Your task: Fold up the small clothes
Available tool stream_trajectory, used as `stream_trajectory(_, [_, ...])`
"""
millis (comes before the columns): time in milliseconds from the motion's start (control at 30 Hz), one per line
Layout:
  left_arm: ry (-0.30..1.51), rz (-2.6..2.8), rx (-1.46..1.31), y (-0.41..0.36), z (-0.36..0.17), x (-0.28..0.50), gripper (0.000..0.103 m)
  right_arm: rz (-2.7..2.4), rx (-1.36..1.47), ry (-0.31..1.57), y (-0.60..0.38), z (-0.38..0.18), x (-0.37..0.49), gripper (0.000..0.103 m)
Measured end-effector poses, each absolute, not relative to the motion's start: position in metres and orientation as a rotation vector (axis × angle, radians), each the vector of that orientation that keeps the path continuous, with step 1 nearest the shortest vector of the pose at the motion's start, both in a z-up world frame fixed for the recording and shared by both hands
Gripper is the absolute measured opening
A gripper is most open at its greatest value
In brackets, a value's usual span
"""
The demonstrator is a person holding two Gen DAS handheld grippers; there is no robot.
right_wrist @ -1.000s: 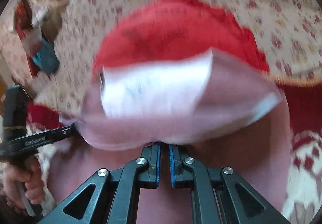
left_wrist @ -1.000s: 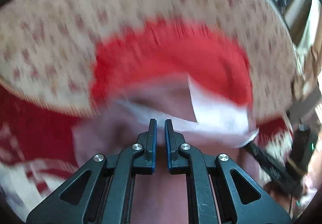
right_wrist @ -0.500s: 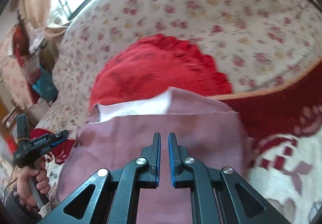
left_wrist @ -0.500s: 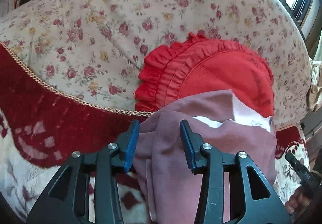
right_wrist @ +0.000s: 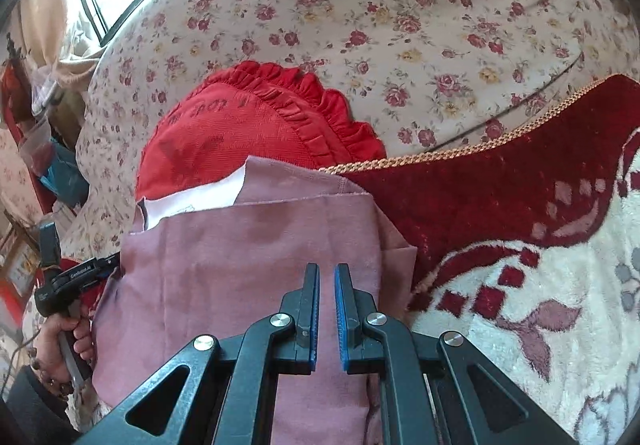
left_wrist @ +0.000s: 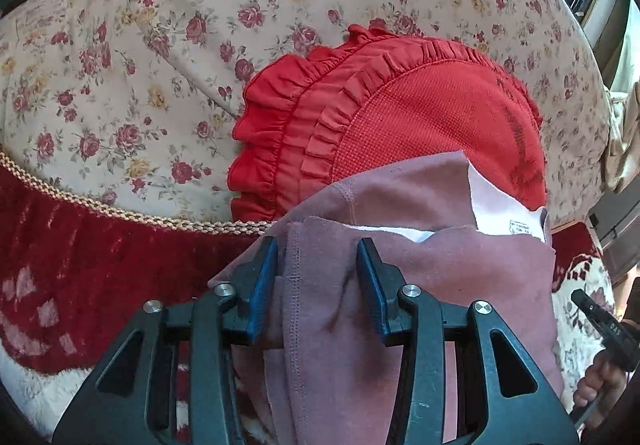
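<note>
A mauve garment (left_wrist: 460,277) with a white inner panel (left_wrist: 504,213) lies folded on the patterned rug, its far edge against a red frilled cushion (left_wrist: 400,113). My left gripper (left_wrist: 318,277) is open with its jaws wide apart, straddling the garment's left folded edge. In the right wrist view the same garment (right_wrist: 248,265) lies flat. My right gripper (right_wrist: 327,285) hovers over its right part with the jaws nearly together, a narrow gap showing and no cloth between them.
A floral sofa (left_wrist: 160,45) rises behind the cushion. A red and cream rug (right_wrist: 520,265) lies under the garment. The other hand and gripper handle show at the left edge of the right wrist view (right_wrist: 64,285). Clutter stands at the far left (right_wrist: 44,157).
The garment went from lifted and blurred to lying flat on the rug. My left gripper opened and let go of the cloth. My right gripper drew back a little, its jaws slightly parted.
</note>
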State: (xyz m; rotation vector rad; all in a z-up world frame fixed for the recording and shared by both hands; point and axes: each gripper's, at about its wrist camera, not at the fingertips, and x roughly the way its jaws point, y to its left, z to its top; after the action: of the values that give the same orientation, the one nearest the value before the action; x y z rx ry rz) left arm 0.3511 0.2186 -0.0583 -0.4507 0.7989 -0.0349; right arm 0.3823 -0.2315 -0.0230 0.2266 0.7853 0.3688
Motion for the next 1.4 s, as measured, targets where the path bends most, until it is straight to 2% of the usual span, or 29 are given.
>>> stream_trajectory(33, [0.799,-0.045,-0.457,0.218,-0.058,0.351,0.022,0.368,0.228,0.782,-0.232,-0.022,0.383,0.006])
stream_trajectory(100, [0.799,-0.043,-0.451,0.217,-0.056,0.351,0.011,0.361,0.236,0.779,-0.233,-0.021,0.384,0.006])
stream_trajectory(133, [0.797,-0.039,-0.448,0.217,-0.055,0.351,0.006,0.359,0.24,0.78,-0.233,-0.021,0.384,0.006])
stream_trajectory(200, [0.795,-0.026,-0.444,0.216,-0.051,0.351,0.004,0.344,0.25,0.781,-0.237,-0.021,0.385,0.006])
stream_trajectory(367, [0.735,0.019,-0.464,0.222,-0.037,0.344,0.004,0.348,0.325,0.75,-0.262,-0.021,0.399,0.007])
stream_trajectory(433, [0.727,0.026,-0.466,0.223,-0.037,0.343,0.004,0.386,0.362,0.745,-0.27,-0.024,0.408,0.012])
stream_trajectory(500, [0.718,0.043,-0.459,0.223,-0.037,0.342,0.004,0.401,0.374,0.75,-0.273,-0.029,0.416,0.028])
stream_trajectory(533, [0.716,0.049,-0.462,0.224,-0.037,0.342,0.003,0.418,0.371,0.754,-0.272,-0.031,0.42,0.028])
stream_trajectory(967, [0.723,0.025,-0.503,0.223,-0.045,0.348,0.002,0.487,0.261,0.806,-0.238,-0.05,0.454,0.028])
stream_trajectory(1133, [0.741,0.005,-0.529,0.222,-0.049,0.35,0.002,0.501,0.25,0.779,-0.241,-0.049,0.455,0.013])
stream_trajectory(1400, [0.756,0.014,-0.539,0.224,-0.053,0.352,0.005,0.468,0.233,0.804,-0.239,-0.055,0.458,0.013])
